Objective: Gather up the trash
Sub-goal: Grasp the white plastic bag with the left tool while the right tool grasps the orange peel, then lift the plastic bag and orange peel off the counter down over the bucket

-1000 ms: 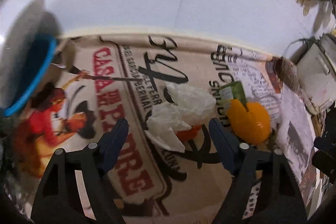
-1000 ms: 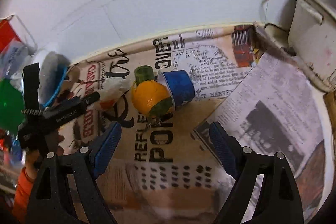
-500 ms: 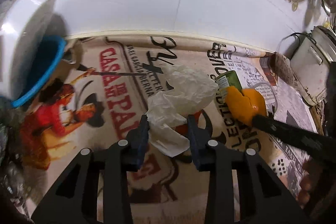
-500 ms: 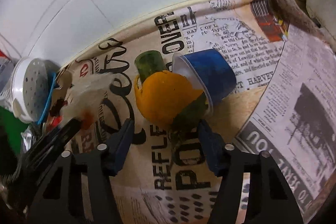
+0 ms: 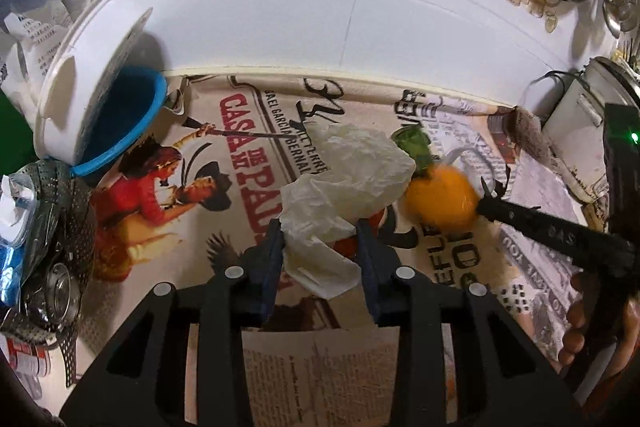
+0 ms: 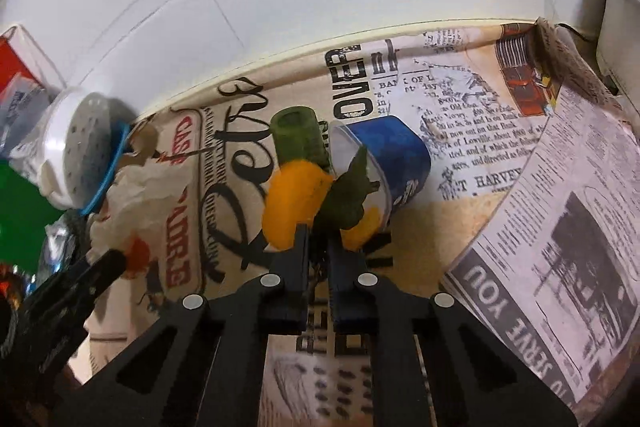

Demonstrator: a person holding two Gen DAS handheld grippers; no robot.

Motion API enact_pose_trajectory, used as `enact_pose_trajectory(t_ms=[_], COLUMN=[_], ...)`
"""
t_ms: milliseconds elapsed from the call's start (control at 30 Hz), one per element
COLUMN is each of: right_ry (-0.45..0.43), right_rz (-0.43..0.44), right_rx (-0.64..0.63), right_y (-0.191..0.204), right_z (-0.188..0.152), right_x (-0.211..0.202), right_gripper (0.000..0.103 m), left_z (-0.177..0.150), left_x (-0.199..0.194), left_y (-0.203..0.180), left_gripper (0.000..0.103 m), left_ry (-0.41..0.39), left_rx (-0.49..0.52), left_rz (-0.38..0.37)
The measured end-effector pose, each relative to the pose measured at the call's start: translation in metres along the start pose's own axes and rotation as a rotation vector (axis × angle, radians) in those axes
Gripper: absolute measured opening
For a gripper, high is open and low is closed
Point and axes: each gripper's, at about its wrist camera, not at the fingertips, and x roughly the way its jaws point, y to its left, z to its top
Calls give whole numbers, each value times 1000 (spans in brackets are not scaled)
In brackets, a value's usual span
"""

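Note:
A crumpled white tissue (image 5: 348,171) with an orange scrap under it sits between the blue pads of my left gripper (image 5: 320,239), which is shut on it just above the printed cloth. To its right lies an orange peel (image 5: 440,203) with a green leaf (image 6: 348,195). My right gripper (image 6: 318,239) is shut on the near edge of that orange peel (image 6: 296,199); its black tip (image 5: 486,203) meets the peel in the left wrist view. A tipped blue cup (image 6: 392,155) and a green cylinder (image 6: 296,139) lie just behind the peel.
A white perforated tub with a blue rim (image 5: 100,99) leans at the left wall, a metal strainer (image 5: 52,227) below it. A white appliance (image 5: 576,131) with a cable stands at the right. A white tiled wall (image 5: 320,7) backs the cloth. A hand (image 5: 588,323) holds the right gripper.
My left gripper closed on the white tissue and rose a little with it. My right gripper came in low to the orange peel and closed on its edge.

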Motion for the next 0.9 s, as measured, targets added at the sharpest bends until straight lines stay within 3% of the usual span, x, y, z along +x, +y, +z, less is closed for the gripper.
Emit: enact_pose_trajectory(t_ms=[200,400,467,500,533,667,767,900], right_ry=[34,154,175,184,186,186,199,223], right_rz=[3,-61,-76,-76,-71,-64,-125,-154], right_rx=[-95,-155,-130,-112,-93,-64,-77,-87], right_y=[0,-20,-28,-32,-35,-39,-39,-45], right_z=[-18,-39,-42,-43,-45,-52,-59,-72], right_x=[-39,-59,-58,-57,-56,-52,-42,-29], right_gripper=[7,11,27,43,51,55,67,68], left_z=[-1,-8,-9,-10,-10,-14,-18,-23], left_x=[-23,-35,-36,-38,-39,-48,-53,-57], left_y=[-24,-45,-47,-49,-49,-53,-52,-51], left_gripper=[35,35,35,35,35,35,35,35], left_ry=[-17,-8,-1,0,-2,-16,-17,-14], left_rx=[11,53,61,66,74,108,118,124], left_rz=[-21,-17,-15,-13,-10,16,23,42])
